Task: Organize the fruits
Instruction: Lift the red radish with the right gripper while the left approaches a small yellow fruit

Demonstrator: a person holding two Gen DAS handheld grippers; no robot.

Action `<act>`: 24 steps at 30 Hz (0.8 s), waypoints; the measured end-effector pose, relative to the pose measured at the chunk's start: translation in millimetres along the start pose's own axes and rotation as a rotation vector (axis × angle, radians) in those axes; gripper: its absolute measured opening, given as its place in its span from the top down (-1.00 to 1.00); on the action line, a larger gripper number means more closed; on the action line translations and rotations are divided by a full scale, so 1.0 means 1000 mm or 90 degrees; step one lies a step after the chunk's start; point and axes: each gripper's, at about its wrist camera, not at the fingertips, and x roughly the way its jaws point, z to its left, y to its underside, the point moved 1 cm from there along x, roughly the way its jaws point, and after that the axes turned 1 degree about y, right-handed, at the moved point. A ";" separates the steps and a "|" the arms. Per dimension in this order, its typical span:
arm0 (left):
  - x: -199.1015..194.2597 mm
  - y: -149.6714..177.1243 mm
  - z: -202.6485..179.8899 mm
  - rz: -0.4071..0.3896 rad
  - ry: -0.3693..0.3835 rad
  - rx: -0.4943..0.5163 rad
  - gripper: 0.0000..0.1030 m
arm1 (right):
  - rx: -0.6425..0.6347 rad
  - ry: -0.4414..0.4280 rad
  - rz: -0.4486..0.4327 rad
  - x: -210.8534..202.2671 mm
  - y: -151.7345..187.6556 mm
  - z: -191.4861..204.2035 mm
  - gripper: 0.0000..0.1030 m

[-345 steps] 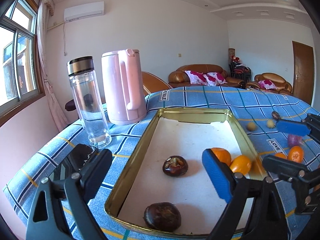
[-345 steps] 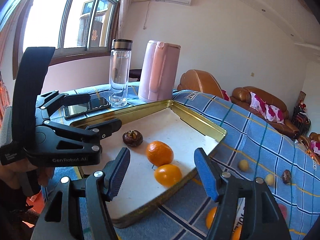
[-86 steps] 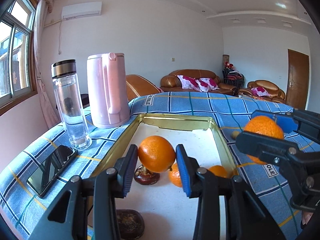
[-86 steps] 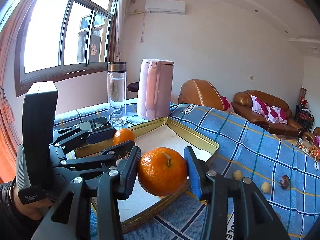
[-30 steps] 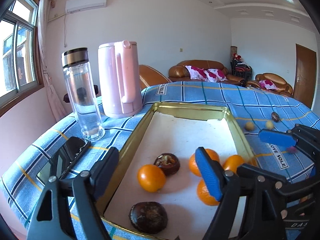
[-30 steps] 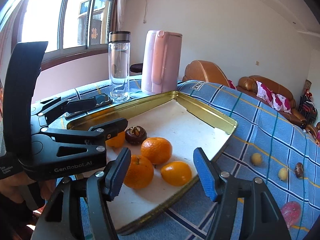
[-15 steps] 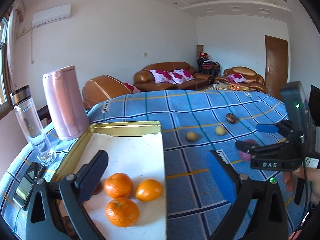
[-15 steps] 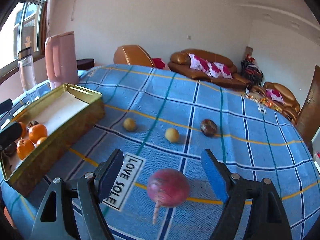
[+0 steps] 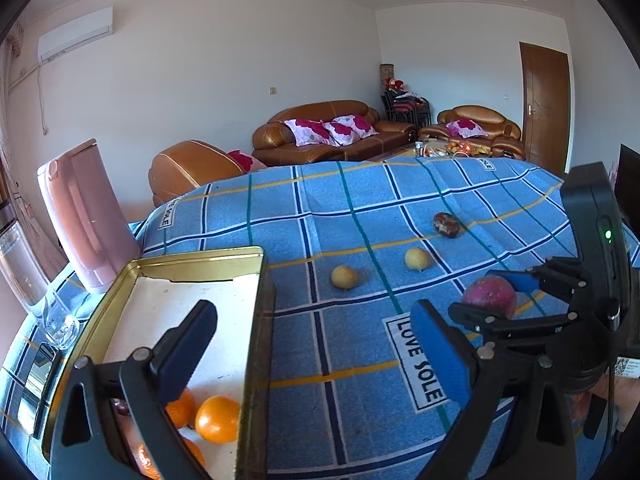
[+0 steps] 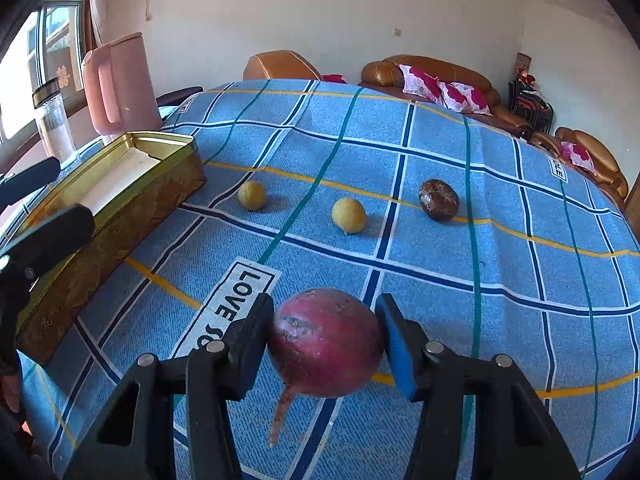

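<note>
The right gripper [image 10: 325, 338] is closing on the red fruit [image 10: 326, 342] lying on the blue cloth [image 10: 440, 152] — pads seemingly touching; next comes a lift toward the gold tray [image 10: 120, 196]; the left gripper [image 9: 316, 340] hangs spread, empty.

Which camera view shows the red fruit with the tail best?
The right wrist view: the red fruit fills the foreground between the closing right gripper, with its tail and skin clear. The left wrist view shows it only small, from the side, partly hidden behind that gripper.
</note>
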 end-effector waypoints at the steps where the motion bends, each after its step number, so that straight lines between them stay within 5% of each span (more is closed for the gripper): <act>1: 0.003 -0.003 -0.005 0.001 0.003 0.003 -0.91 | 0.008 0.003 -0.010 -0.001 -0.003 -0.003 -0.06; 7: 0.050 -0.021 -0.025 0.048 -0.001 -0.003 -0.60 | 0.047 0.056 -0.077 -0.007 -0.026 -0.024 -0.06; 13: 0.109 -0.025 -0.028 0.122 -0.011 -0.026 -0.36 | 0.080 0.072 -0.087 0.001 -0.028 -0.041 -0.07; 16: 0.130 -0.024 -0.027 0.155 -0.003 -0.032 -0.03 | 0.082 0.074 -0.084 0.006 -0.025 -0.045 -0.07; 22: 0.156 -0.022 -0.021 0.203 0.009 -0.062 -0.03 | 0.079 0.049 -0.093 0.006 -0.026 -0.044 -0.07; 24: 0.163 -0.022 -0.018 0.214 0.021 -0.073 0.29 | 0.075 0.044 -0.084 0.009 -0.027 -0.043 -0.07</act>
